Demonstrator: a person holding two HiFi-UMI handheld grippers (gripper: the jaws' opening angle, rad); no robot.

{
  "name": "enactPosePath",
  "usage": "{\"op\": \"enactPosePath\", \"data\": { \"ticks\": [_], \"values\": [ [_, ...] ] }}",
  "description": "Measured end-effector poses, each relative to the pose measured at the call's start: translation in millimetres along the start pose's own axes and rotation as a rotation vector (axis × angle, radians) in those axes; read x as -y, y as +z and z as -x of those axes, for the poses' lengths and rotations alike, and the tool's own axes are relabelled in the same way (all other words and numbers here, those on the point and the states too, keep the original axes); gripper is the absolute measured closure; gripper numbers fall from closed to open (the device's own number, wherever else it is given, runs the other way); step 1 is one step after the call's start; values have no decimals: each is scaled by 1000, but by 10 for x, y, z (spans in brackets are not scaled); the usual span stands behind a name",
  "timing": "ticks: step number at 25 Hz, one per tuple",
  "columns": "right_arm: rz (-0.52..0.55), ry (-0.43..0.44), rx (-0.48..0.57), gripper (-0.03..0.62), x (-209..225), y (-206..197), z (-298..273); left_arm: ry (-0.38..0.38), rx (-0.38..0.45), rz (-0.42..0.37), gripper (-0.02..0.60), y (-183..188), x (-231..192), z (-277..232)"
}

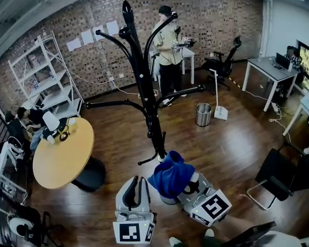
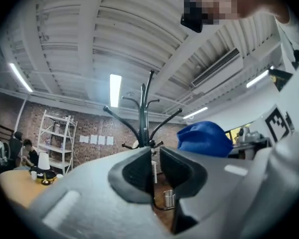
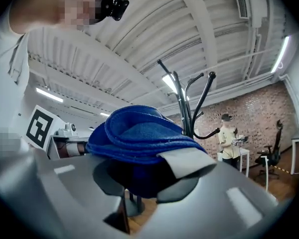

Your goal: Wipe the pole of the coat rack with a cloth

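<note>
The black coat rack [image 1: 147,96] stands in the middle of the wooden floor, its pole rising to several curved hooks. Low against the pole, a bunched blue cloth [image 1: 171,175] is held by my right gripper [image 1: 179,187], which is shut on it. In the right gripper view the cloth [image 3: 134,133] bulges over the jaws of that gripper [image 3: 154,173], with the rack [image 3: 182,108] just behind. My left gripper [image 1: 136,188] hangs left of the cloth, shut and empty. In its own view this gripper [image 2: 154,156] points up at the rack [image 2: 142,118], with the cloth [image 2: 204,138] to the right.
A round wooden table [image 1: 62,153] stands left of the rack. Behind the rack are a metal bin [image 1: 203,114] and a standing person [image 1: 169,50]. A white shelf [image 1: 46,71] lines the brick wall. A black chair [image 1: 283,176] and desks [image 1: 270,68] are at right.
</note>
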State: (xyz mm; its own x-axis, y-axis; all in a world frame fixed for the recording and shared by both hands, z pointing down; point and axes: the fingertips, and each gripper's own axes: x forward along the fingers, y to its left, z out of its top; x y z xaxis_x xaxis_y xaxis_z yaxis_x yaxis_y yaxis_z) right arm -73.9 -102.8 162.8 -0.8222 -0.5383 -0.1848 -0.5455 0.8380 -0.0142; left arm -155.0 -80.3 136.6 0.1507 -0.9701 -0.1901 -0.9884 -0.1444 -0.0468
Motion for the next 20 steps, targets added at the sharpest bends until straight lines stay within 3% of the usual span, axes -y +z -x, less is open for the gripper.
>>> {"op": "enactPosePath", "data": {
  "ticks": [5,12,20],
  "values": [
    [-26,-50,-1,491,-69,272,578,-21,10,-28,529,297,462,204],
    [-18,-47,3,493,-205,715,1629,-41,54,-56,529,675,1426,803],
    [-82,-6,-37,493,-316,645,2355,-29,47,-51,529,667,2064,1178]
  ]
}}
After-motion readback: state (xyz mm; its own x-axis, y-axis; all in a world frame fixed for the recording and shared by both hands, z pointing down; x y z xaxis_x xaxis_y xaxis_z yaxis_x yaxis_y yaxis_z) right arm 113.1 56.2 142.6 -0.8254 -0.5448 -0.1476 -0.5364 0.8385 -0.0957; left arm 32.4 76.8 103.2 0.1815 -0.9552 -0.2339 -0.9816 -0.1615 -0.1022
